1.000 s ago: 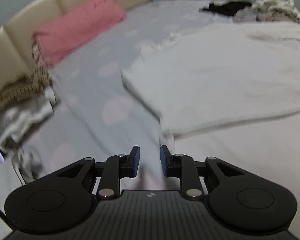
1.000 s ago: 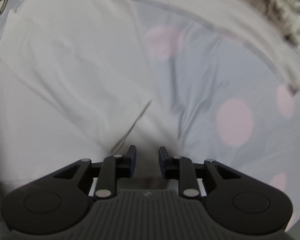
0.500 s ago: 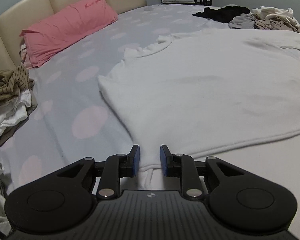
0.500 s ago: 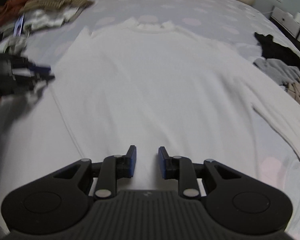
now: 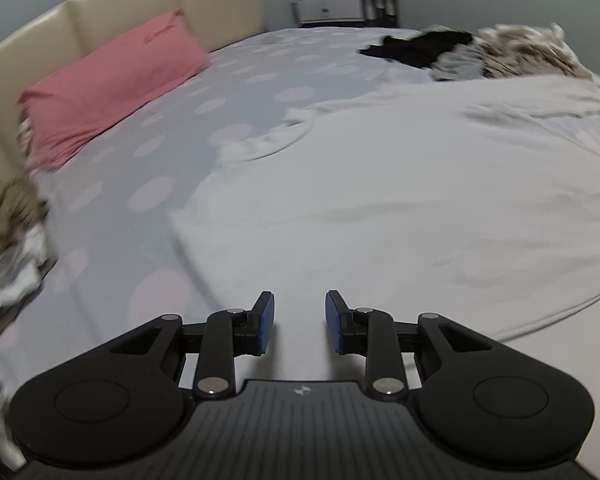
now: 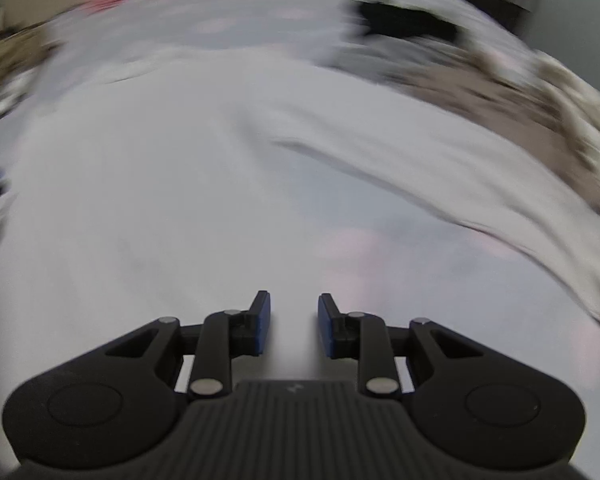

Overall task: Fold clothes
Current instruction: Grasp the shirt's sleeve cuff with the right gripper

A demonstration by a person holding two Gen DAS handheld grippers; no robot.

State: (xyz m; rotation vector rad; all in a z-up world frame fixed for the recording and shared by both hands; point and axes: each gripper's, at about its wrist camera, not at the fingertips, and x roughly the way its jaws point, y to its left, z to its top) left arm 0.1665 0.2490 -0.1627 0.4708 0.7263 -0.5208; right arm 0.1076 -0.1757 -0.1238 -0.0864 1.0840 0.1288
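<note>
A white long-sleeved sweater (image 5: 400,200) lies spread flat on the bed, its neckline (image 5: 276,140) toward the headboard. My left gripper (image 5: 300,314) hovers over the sweater's near left part, just inside its side edge. Its jaws are opening, with nothing pinched between them. In the blurred right wrist view, my right gripper (image 6: 294,314) hangs over the sweater's body (image 6: 140,200) near its right side edge. Its jaws stand apart and hold nothing. The right sleeve (image 6: 420,168) stretches away to the right across the sheet.
The bedsheet (image 5: 120,240) is grey with pink dots. A pink pillow (image 5: 112,84) leans on the cream headboard (image 5: 120,12). Heaps of clothes lie at the left edge (image 5: 8,232) and far right (image 5: 520,48), beside a black garment (image 5: 420,46). A nightstand (image 5: 332,8) stands behind the bed.
The left gripper has shifted further over the sweater and its jaws have widened. The right gripper's view has swung from the sweater's middle toward the right sleeve and is now blurred.
</note>
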